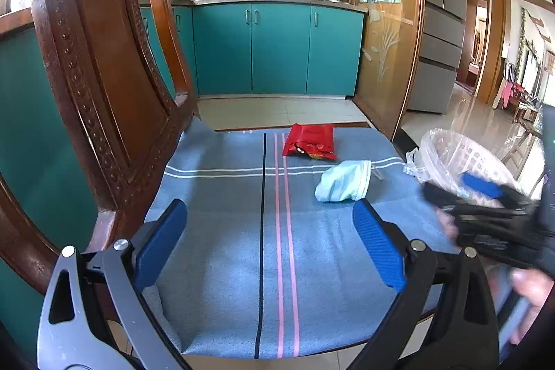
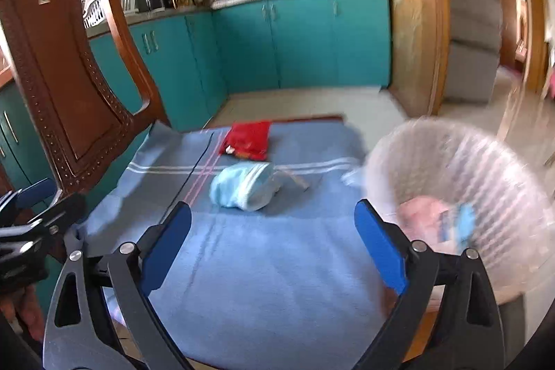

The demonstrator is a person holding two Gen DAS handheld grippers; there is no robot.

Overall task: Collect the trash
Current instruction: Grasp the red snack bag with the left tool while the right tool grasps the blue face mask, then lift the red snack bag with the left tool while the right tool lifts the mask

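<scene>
Right claw (image 2: 272,245) gapes empty, blue mask (image 2: 242,184) lying just ahead.

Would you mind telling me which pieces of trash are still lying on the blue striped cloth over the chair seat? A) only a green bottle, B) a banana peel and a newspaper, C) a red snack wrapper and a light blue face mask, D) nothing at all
C: the red snack wrapper and the light blue face mask both lie on the blue striped cloth.

A blue striped cloth (image 1: 225,231) carries a red wrapper (image 1: 310,141) and possibly a crumpled mask (image 1: 341,185).
</scene>
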